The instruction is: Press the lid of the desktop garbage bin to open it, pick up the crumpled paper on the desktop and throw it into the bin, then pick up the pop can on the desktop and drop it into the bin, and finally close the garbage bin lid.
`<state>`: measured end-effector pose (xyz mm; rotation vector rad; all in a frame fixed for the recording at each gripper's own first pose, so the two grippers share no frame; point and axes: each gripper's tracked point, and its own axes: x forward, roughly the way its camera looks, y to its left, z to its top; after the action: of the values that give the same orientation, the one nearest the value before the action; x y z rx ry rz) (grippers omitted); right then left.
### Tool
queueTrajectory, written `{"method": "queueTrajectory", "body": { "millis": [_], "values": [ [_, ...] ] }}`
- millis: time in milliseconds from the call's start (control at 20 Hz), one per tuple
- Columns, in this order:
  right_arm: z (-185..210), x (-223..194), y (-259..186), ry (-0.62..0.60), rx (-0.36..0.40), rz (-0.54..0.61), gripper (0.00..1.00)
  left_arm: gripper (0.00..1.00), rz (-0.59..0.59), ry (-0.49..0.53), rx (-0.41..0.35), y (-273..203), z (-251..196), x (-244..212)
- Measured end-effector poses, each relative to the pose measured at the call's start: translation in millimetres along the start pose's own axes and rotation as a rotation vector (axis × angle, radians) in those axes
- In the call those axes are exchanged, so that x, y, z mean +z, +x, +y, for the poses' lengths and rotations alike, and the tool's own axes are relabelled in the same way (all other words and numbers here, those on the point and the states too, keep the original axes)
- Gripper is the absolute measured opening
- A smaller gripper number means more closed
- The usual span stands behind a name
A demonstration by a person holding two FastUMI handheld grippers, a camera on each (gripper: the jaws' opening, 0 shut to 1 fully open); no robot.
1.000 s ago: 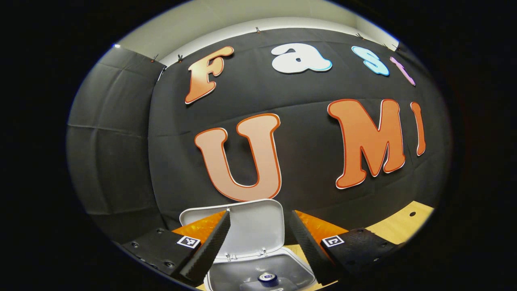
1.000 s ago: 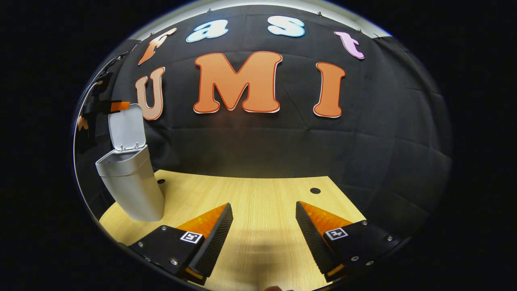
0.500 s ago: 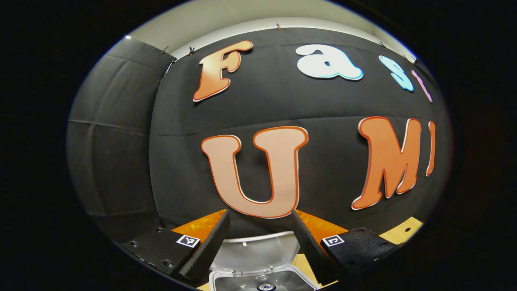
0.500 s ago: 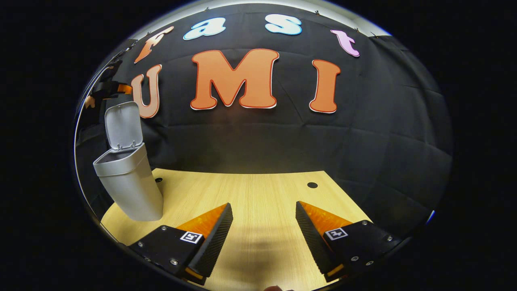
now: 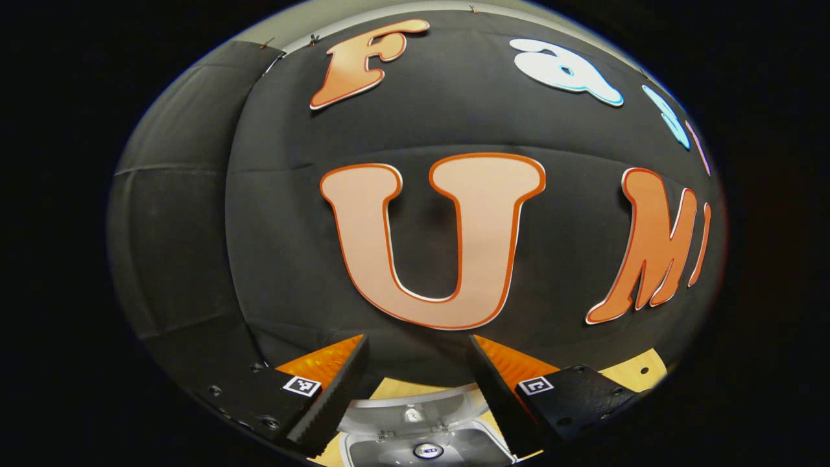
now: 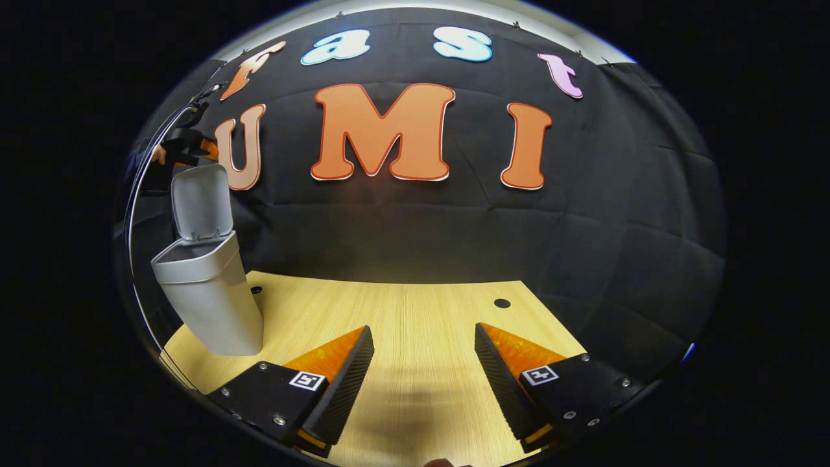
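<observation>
At the left edge of the wooden desktop [image 6: 415, 305], in the right gripper view, the grey garbage bin [image 6: 211, 305] stands with its lid [image 6: 201, 201] swung up and back on its hinge, the mouth open. Just above the raised lid's top edge in that view hangs the left gripper [image 6: 185, 146], small and far off; whether it touches the lid cannot be told from here. In the left gripper view, that gripper's own two fingers are spread wide apart with nothing between them, and below the gap lie the lid's inner face [image 5: 415, 408] and the bin's open mouth [image 5: 389, 451], with the top of the pop can [image 5: 428, 450] showing inside the bin. The right gripper [image 6: 425, 376] hovers over the near middle of the desktop, well apart from the bin, its fingers wide apart and holding nothing, its shadow falling on the bare wood between them.
</observation>
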<state>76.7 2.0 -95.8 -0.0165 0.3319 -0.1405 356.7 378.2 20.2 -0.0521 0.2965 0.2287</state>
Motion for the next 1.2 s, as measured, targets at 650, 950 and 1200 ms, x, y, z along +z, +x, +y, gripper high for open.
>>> {"method": "queueTrajectory", "body": {
  "millis": [650,950,1200],
  "values": [
    [-8.1,-6.5,-9.4,0.009,0.021,-0.009,0.94,0.96,0.340,-0.033,-0.144,-60.7,-20.2,-108.6],
    [0.9,-6.4,-11.9,-0.014,0.065,-0.020,0.94,0.96,0.525,-0.040,-0.184,-96.2,-28.1,-173.9],
    [0.6,-9.5,-13.5,-0.021,0.083,-0.020,0.94,1.00,0.734,0.003,-0.184,-119.5,-28.0,-219.5]
  ]
}}
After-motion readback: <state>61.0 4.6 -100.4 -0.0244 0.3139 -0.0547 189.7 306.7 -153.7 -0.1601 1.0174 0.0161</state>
